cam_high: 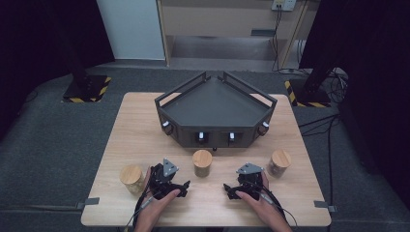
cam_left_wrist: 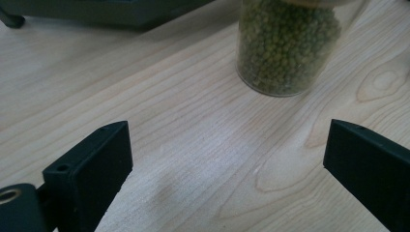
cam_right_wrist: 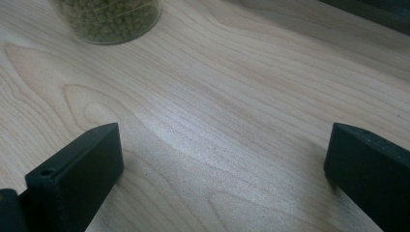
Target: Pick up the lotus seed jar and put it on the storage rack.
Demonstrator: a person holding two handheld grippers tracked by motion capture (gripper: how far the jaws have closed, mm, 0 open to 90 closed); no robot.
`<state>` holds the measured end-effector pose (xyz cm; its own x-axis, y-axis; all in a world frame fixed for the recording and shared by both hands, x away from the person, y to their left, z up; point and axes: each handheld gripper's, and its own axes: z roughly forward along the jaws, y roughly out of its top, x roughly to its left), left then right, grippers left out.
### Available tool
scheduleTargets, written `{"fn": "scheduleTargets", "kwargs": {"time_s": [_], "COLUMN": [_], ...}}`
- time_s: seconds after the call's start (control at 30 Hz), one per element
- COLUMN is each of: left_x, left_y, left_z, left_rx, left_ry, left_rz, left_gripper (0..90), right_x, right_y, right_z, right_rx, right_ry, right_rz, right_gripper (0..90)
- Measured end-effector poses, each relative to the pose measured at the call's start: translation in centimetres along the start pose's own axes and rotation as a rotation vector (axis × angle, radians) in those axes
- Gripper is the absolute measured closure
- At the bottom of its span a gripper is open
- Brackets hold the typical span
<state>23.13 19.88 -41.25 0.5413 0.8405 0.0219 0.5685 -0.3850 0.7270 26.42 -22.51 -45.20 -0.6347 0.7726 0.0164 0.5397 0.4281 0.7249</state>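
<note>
Three glass jars with round wooden lids stand on the wooden table (cam_high: 212, 203): one at the left (cam_high: 131, 178), one in the middle (cam_high: 202, 163), one at the right (cam_high: 280, 163). My left gripper (cam_high: 183, 187) sits low near the table's front, just right of the left jar, open with only bare wood between its jaws (cam_left_wrist: 227, 164). The middle jar (cam_left_wrist: 285, 48), full of green beans, stands ahead of it. My right gripper (cam_high: 228, 191) faces it, open over bare wood (cam_right_wrist: 225, 164), with the same jar (cam_right_wrist: 109, 17) at the upper left.
A dark angular tray with raised rails (cam_high: 215, 108) takes up the back half of the table; its base edge (cam_left_wrist: 96, 12) lies beyond the left gripper. Floor stands and cables lie around the table.
</note>
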Motion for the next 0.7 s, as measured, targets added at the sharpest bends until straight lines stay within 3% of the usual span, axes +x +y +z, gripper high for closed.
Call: {"fn": "scheduleTargets", "kwargs": {"time_s": [0.7], "left_x": [0.0], "left_y": [1.6], "left_z": [-3.0], "left_rx": [-0.019], "left_ry": [0.019], "left_rz": [0.044], "left_gripper": [2.4], "right_x": [0.0], "right_y": [0.0], "right_z": [0.0], "right_rx": [0.0], "right_ry": [0.0], "right_rz": [0.0], "right_gripper": [0.5]}}
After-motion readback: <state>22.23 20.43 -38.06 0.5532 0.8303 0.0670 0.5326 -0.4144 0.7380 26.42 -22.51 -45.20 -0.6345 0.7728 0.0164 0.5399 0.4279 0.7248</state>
